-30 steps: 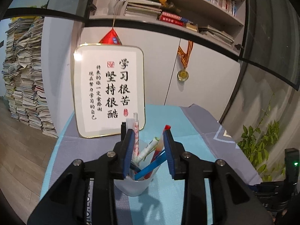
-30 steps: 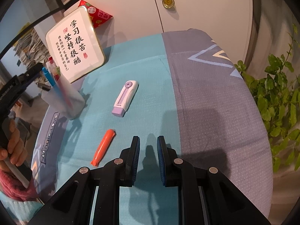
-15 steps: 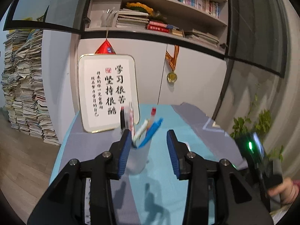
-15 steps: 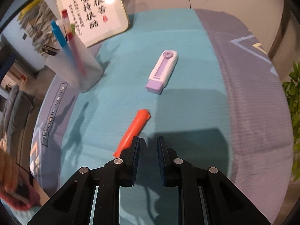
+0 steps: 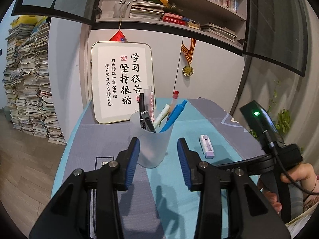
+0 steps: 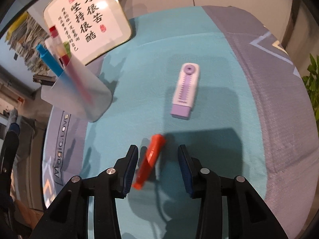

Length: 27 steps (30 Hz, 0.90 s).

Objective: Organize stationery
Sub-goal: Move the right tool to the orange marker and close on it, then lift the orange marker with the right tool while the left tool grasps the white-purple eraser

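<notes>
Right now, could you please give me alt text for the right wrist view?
The open right gripper hangs over an orange pen lying between its jaws on a teal cloth. Beyond lie a purple eraser, a cup of pens and a framed sign.

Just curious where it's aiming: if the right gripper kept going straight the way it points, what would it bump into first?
Most likely the orange pen, lying on the cloth between the open right gripper; its jaws have just been opening and don't touch it.

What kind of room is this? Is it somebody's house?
Probably a study at home. There are bookshelves full of books, tall stacks of papers on the floor, and a cup of pens on a cloth-covered table.
</notes>
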Tool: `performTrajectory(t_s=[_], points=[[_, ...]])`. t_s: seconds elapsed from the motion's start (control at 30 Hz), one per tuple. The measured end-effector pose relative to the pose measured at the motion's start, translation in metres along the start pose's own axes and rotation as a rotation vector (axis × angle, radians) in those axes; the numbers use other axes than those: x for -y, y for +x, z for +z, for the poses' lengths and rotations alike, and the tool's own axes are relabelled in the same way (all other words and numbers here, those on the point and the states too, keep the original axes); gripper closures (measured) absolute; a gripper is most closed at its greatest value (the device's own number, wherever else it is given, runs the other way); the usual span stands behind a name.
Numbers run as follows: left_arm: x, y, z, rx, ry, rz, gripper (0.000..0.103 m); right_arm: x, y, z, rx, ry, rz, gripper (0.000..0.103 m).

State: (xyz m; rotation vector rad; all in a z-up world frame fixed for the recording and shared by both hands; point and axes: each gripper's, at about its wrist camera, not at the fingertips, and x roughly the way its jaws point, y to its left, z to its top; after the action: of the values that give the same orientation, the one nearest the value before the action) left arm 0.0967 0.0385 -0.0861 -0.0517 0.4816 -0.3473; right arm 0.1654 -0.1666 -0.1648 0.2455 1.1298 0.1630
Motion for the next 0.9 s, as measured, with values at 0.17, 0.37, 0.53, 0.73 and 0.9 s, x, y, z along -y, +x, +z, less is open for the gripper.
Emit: performTrajectory(t_s=[0.17,0.37,0.53,0.73,0.9], points=[[-0.003,0.001,-0.001,-0.011,-0.008,0.004,0.066,-0.022,0.003,-0.003,0.01,-0.085,-0.066,0.086],[0.002,0.0,0.0,-0.012,0.001,-0.028,0.066,-0.011,-0.022,-0.015,0.07,-0.08,-0.015,0.088],[0.034,0.015,-0.002,-0.07,0.059,-0.122,0.064,0.038,-0.064,-0.029,0.163,0.025,-0.041,0.088],[0.088,0.071,0.001,-0.186,0.149,-0.149,0.061,0.099,-0.088,-0.041,0.213,0.178,-0.051,0.088],[0.114,0.138,0.007,-0.291,0.179,-0.097,0.061,0.107,-0.079,-0.033,0.223,0.186,-0.021,0.088]])
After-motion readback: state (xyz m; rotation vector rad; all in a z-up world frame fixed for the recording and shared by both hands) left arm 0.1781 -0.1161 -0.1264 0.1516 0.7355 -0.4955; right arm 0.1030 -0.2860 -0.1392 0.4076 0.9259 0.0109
